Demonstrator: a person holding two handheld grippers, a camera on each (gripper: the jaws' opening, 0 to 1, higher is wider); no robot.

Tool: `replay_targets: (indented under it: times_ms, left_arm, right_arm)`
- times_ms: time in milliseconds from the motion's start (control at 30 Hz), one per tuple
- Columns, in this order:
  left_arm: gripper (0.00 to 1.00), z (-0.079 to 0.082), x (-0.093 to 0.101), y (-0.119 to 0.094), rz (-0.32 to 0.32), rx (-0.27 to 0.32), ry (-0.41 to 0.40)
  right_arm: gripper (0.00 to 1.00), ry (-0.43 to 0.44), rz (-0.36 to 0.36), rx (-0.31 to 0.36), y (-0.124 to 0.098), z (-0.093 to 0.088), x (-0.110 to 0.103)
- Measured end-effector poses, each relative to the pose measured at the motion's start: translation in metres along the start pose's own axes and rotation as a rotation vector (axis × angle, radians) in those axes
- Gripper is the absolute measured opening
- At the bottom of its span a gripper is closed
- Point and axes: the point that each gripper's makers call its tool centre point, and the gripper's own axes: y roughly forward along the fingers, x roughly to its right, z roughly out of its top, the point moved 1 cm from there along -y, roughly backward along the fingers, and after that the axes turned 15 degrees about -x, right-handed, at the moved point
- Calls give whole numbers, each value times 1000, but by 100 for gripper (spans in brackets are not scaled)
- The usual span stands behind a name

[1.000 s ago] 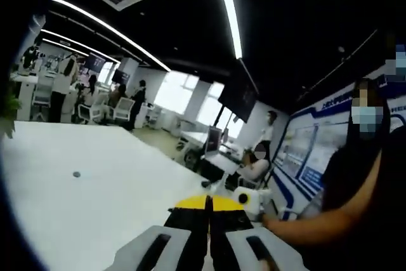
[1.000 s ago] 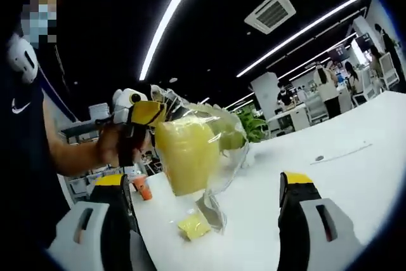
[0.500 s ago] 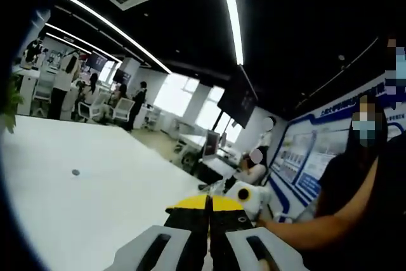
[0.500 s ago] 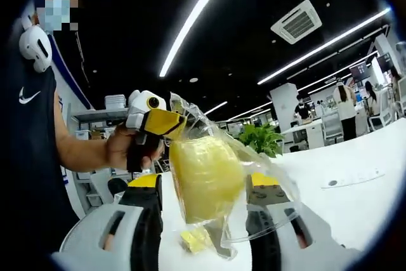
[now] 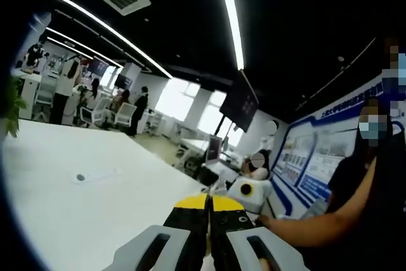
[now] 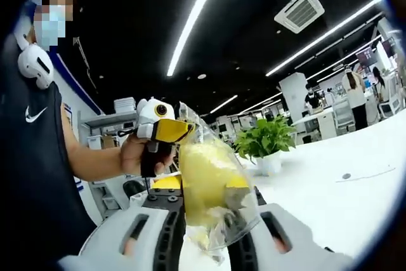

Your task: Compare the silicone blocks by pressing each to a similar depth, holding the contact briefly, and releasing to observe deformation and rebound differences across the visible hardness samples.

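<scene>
A yellow silicone block (image 6: 204, 172) hangs inside a clear plastic bag (image 6: 223, 219) above the white table (image 6: 330, 188). In the right gripper view my left gripper (image 6: 171, 130) comes in from the left, held by a hand, its yellow tips shut on the bag's top edge. My right gripper (image 6: 203, 187) is shut on the bagged block, one jaw on each side, and the bag bulges out between them. In the left gripper view my left gripper (image 5: 208, 203) has its yellow tips pressed together, and the bag is hidden there.
A potted plant (image 6: 269, 141) stands on the table behind the bag. The person's forearm (image 5: 311, 228) reaches in from the right. A small round mark (image 5: 80, 177) lies on the white table (image 5: 76, 214). People and desks fill the far room.
My right jaws have closed from wide apart onto the bagged yellow block. The left gripper has kept its hold on the bag's top. A small yellow piece on the table is now hidden.
</scene>
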Motion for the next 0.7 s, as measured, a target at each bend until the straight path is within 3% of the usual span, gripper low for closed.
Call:
replay_targets:
  times_ms: [67,167,467,567,700]
  left_arm:
    - [0,-3,-3,-1,13,-16,34]
    - [0,-6,-7,-2,15,-27,34]
    - [1,-6,-11,-3,19,-2,97]
    - [6,-13,-13,1,18,-47,105]
    - [0,-13,-15,-4,8,-48,94]
  right_arm:
    - [13,48,8,-39,2,-4,-1]
    - [10,42,-16,-82,5,-5,-2]
    - [4,76,-23,-167,5,-10,-2]
    - [4,64,-23,-203,7,-13,0]
    - [4,76,-17,-224,8,-17,2]
